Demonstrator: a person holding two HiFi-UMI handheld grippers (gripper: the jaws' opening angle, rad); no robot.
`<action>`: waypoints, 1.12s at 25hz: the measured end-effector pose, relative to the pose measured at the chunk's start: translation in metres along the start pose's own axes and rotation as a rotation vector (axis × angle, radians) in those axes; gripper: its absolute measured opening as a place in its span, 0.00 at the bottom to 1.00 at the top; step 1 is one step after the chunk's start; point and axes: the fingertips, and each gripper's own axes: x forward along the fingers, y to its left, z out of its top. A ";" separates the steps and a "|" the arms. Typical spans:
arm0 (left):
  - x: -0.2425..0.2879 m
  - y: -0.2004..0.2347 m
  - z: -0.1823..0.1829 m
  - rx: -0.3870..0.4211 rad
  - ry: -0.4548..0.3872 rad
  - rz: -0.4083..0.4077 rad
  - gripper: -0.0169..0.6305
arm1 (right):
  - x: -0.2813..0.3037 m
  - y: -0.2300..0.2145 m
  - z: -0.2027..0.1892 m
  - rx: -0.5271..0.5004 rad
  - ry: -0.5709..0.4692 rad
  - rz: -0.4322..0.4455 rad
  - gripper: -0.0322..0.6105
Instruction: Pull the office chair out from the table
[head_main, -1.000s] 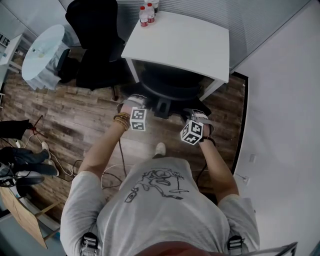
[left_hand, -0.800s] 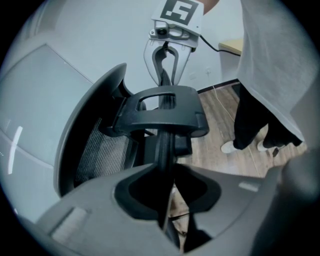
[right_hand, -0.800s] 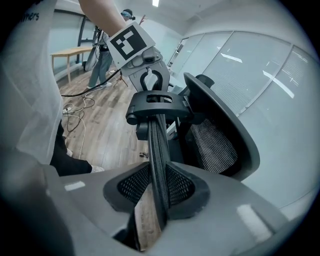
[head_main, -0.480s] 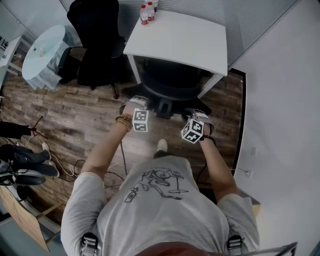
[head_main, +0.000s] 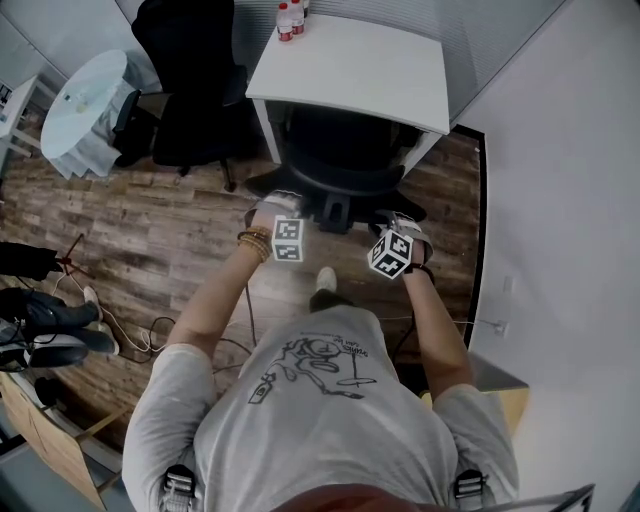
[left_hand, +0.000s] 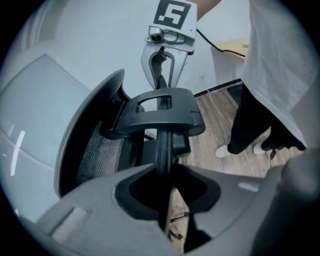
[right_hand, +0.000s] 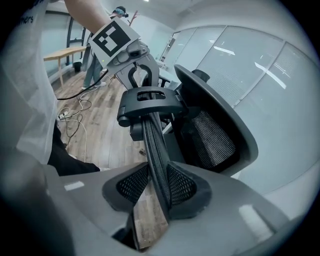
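Observation:
The black mesh office chair (head_main: 340, 160) stands partly under the white table (head_main: 350, 70), its back towards me. My left gripper (head_main: 281, 200) is shut on the thin top rim of the backrest (left_hand: 162, 150), which runs between its pads (left_hand: 135, 200). My right gripper (head_main: 399, 220) holds the same rim (right_hand: 152, 145) further right. Its jaws have just been opening a little, but the rim is still between them and against the pads (right_hand: 182, 187). Each gripper view shows the other gripper beyond the black headrest bracket (right_hand: 150, 102).
A second black chair (head_main: 190, 80) and a round glass table (head_main: 85, 100) stand at the left. Bottles (head_main: 290, 15) sit on the table's far corner. A white wall (head_main: 560, 200) closes the right side. Cables (head_main: 140, 340) lie on the wood floor near my feet.
The chair has rolled further out from under the table, towards me. Both grippers have stayed on its back.

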 end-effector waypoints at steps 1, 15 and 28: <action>-0.003 -0.005 0.001 0.001 -0.002 0.001 0.18 | -0.003 0.005 0.000 0.001 0.001 -0.004 0.24; -0.028 -0.056 0.001 -0.018 0.021 -0.032 0.18 | -0.025 0.064 0.004 0.007 0.005 -0.037 0.24; -0.054 -0.093 0.010 -0.012 0.021 -0.041 0.18 | -0.051 0.105 0.005 0.001 0.025 -0.034 0.24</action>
